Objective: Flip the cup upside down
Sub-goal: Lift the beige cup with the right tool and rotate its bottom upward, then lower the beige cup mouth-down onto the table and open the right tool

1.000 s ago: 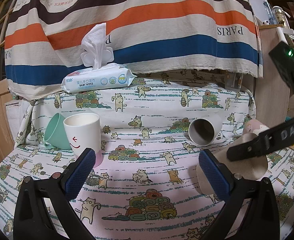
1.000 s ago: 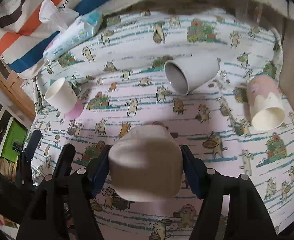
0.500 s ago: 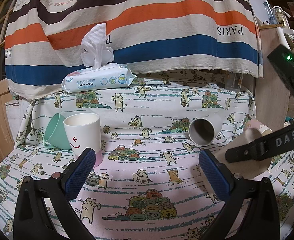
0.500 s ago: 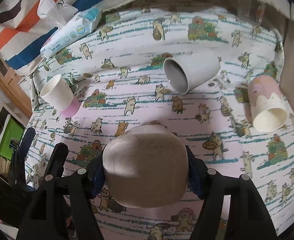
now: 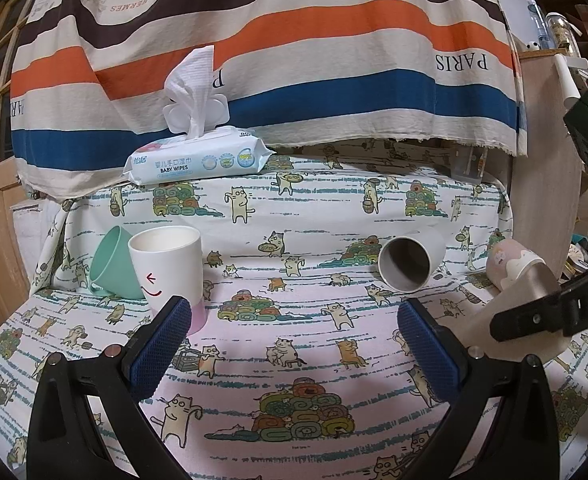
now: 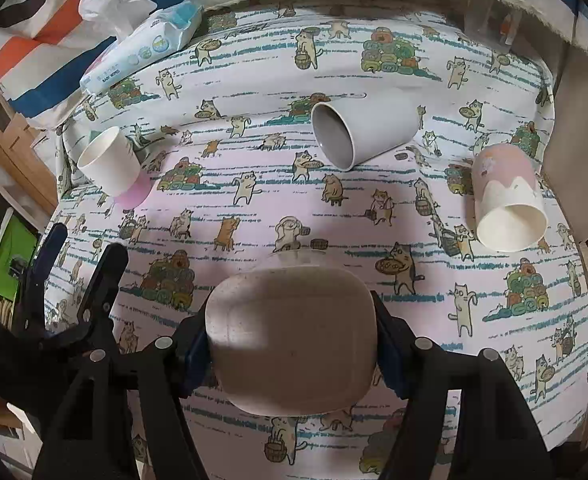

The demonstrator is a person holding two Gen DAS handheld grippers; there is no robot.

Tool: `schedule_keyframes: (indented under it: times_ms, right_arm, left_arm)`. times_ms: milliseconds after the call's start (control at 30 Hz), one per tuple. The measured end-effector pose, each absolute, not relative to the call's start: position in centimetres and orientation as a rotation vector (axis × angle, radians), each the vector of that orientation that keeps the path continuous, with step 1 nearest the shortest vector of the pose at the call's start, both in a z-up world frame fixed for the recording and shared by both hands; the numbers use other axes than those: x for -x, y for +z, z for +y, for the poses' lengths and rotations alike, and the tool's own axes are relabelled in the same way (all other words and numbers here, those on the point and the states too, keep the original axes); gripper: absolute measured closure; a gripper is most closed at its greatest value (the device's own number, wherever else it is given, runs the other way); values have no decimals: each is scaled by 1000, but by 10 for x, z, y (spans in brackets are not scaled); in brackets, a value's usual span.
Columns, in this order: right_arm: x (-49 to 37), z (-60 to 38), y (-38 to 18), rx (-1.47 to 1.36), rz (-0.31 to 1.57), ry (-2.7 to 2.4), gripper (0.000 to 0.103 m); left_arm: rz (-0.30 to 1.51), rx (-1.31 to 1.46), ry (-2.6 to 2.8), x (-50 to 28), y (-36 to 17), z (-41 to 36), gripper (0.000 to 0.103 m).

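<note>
Beige cup [image 6: 291,342] sits clamped in the right claw [image 6: 289,346], bottom facing the camera, above the cloth-covered surface [image 6: 374,216]. Left claw [image 5: 294,344] gapes, holding nothing. Flip looks underway; setting down remains.

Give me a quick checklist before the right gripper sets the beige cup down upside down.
1. Grip: right gripper has its jaws closed on both sides of the beige cup. Ok.
2. Orientation: only the cup's closed base faces the right wrist camera, so it looks inverted; its rim is hidden. Cannot tell if level.
3. Landing spot: the cat-print cloth just ahead of the cup is bare, but directly beneath is hidden. Cannot tell.
4. Neighbours: the grey cup and pink-and-white cup lie on their sides, apart from the held cup. Ok.
5. Left gripper: open, holding nothing, off to the side. Ok.
</note>
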State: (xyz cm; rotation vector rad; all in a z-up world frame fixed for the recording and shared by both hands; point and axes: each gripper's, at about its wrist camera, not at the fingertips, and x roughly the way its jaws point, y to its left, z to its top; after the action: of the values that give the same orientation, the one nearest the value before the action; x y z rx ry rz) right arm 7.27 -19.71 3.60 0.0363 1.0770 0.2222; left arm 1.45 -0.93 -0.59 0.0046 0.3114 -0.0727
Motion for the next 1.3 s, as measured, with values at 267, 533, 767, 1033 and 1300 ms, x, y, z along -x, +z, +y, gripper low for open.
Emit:
schedule_keyframes:
  times_ms: [267,533,767,1033,1300]
  right_arm:
    - [-84,-192,28,-63,1066,213,33]
    - [-97,-189,24,-89,1059,231,32]
    - [-96,-185,25,-76,1041,250,31]
    - [-76,-189,45,-39,879,250,23]
    - [-27,-200,71,69,469,159,7]
  left_arm:
    - [313,-2,-69,-14,-6,-8,1]
    - [314,-2,-69,-14,-6,-8,1]
    - [313,-2,-68,-14,-6,-9,1]
    - [311,-3,-71,-14,-7,-8,1]
    - [312,-3,-71,-14,-7,-8,1]
